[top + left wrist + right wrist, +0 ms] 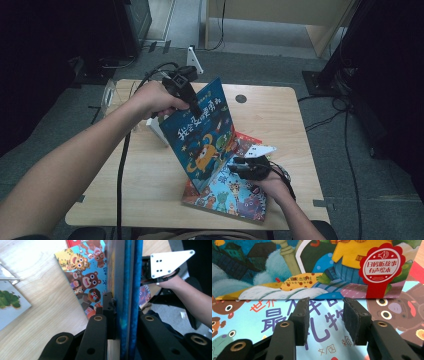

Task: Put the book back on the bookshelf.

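The left gripper (192, 105) is clamped on the top edge of the blue picture book (202, 137), holding it tilted upright over the middle of the desk (150, 190), bottom edge on the animal book (232, 195) lying near the front edge. The right gripper (235, 166) sits just beside the blue book's lower edge, jaws parted with nothing between them.

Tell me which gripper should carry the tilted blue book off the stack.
Left. The left gripper is already clamped on the blue book at its upper edge, tilting it up. The right gripper stands open over the animal book, holding nothing.
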A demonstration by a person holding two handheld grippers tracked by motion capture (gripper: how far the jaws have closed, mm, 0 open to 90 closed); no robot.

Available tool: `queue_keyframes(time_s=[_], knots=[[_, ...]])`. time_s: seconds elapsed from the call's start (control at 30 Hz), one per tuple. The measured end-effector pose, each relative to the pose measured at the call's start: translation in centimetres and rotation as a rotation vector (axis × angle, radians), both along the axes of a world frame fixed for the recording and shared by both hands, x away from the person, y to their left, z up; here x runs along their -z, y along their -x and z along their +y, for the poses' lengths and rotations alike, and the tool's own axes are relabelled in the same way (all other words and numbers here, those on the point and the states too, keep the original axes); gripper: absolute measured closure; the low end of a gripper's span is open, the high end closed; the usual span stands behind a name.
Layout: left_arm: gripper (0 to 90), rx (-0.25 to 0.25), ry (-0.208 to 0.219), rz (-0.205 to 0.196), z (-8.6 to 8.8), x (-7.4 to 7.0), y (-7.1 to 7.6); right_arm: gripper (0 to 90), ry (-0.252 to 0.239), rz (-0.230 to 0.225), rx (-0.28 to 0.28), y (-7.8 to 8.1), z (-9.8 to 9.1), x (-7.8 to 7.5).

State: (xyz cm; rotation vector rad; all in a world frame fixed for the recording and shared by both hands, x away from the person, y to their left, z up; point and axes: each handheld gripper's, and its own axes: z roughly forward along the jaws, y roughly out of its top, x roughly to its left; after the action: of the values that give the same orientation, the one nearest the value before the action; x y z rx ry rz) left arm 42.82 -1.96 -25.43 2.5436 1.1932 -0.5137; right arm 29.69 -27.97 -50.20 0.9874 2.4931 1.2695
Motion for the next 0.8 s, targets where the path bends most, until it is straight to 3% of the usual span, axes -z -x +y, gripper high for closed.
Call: queue_keyframes(time_s=[0.13,0.33,0.8], knots=[[83.2,-0.008,0.011,0.009,0.4,-0.1,-0.4,57.1,0.004,-0.004,0.000,0.0,0.0,0.0],[83.2,-0.054,0.077,0.019,1.6,-0.9,-0.9,57.9,0.001,-0.001,0.002,0.0,0.0,0.0],[82.5,-0.073,0.088,-0.005,4.1,-2.3,-0.5,56.5,0.008,-0.011,-0.007,0.0,0.0,0.0]])
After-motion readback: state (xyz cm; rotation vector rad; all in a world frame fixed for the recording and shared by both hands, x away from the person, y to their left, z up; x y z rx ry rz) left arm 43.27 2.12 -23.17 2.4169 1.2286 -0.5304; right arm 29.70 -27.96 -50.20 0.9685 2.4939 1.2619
